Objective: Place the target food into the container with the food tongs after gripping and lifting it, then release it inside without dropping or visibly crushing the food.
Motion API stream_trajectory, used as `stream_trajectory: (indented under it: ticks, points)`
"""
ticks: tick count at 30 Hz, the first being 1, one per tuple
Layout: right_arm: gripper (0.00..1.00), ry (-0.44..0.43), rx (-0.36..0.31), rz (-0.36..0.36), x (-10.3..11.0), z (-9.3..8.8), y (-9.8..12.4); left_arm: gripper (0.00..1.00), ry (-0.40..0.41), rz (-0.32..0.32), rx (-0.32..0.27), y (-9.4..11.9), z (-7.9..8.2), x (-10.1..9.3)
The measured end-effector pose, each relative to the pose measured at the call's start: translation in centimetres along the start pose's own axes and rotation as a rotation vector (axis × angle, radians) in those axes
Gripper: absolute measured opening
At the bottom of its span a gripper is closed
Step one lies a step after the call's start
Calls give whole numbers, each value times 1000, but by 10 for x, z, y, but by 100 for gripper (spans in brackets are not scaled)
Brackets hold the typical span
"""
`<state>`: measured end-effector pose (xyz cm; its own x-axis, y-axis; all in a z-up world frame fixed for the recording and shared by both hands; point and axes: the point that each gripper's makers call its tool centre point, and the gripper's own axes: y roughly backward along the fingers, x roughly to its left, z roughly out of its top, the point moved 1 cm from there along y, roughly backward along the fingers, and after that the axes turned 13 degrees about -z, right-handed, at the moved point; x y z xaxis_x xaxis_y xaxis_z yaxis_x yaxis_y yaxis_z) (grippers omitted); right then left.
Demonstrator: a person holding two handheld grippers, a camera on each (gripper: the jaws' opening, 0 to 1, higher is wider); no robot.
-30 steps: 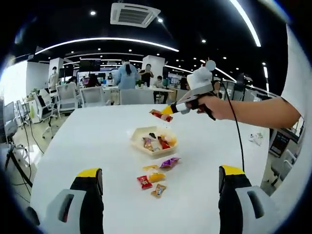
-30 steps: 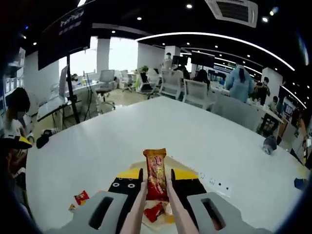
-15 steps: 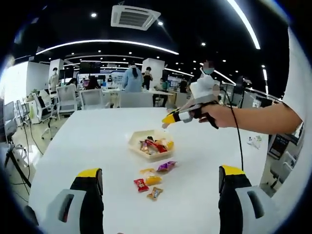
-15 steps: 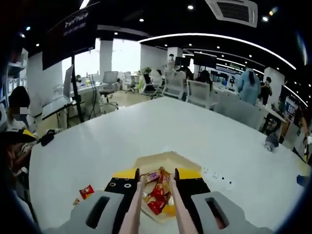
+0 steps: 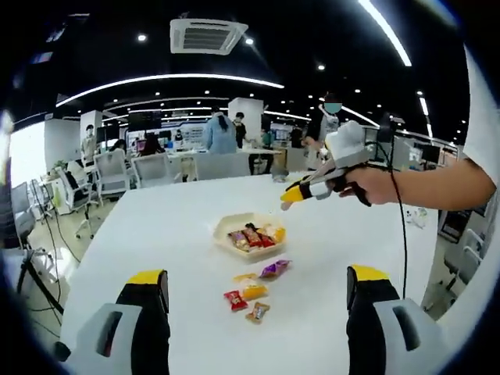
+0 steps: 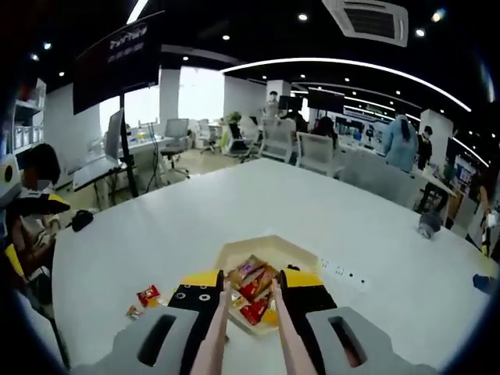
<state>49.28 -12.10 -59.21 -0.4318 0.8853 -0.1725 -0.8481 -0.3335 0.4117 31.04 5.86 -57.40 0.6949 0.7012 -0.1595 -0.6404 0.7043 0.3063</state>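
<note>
Bright ceiling strips, glare, fisheye-bent edges, bg soft

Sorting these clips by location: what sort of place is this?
Most likely an open-plan office: rows of white office chairs at desks, a ceiling air-conditioning vent among recessed lights, and a large white table holding a pale tray of wrapped snacks.

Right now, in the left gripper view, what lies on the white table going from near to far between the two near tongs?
Loose wrapped snacks → container of snacks → right tongs in a hand.
</note>
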Motion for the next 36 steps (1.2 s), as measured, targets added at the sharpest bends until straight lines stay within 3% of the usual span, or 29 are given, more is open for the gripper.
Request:
stream_trajectory:
  ticks: [3, 6, 7, 13, 14, 19, 20, 27, 30, 36]
  points:
    - [28, -4, -6, 0, 0, 2, 2, 100, -81, -76, -55, 3, 12, -10]
    - [28, -9, -18, 8, 4, 5, 9, 100, 6, -138, -120, 5, 21, -17]
    - [28, -4, -17, 9, 5, 4, 11, 100, 42, -146, -109, 5, 20, -17]
    - [28, -21, -21, 25, 13, 4, 20, 100, 11, -124, -90, -1, 17, -19]
    - [28, -18, -22, 23, 15, 3, 21, 100, -12, -95, -87, -2, 16, -16]
    - [28, -32, -20, 41, 27, -5, 27, 100, 0, -95, 60, -3, -8, -18]
    - [28, -30, -18, 52, 29, -7, 29, 100, 43, -98, 80, -3, -13, -21]
    - [28, -35, -13, 76, 39, -17, 40, 100, 54, -129, 42, -1, -11, -28]
    - [28, -47, -21, 81, 42, -18, 44, 100, 43, -106, 23, 2, -6, -24]
    - [28, -42, -16, 96, 50, -29, 54, 100, 19, -77, 44, 4, -8, -22]
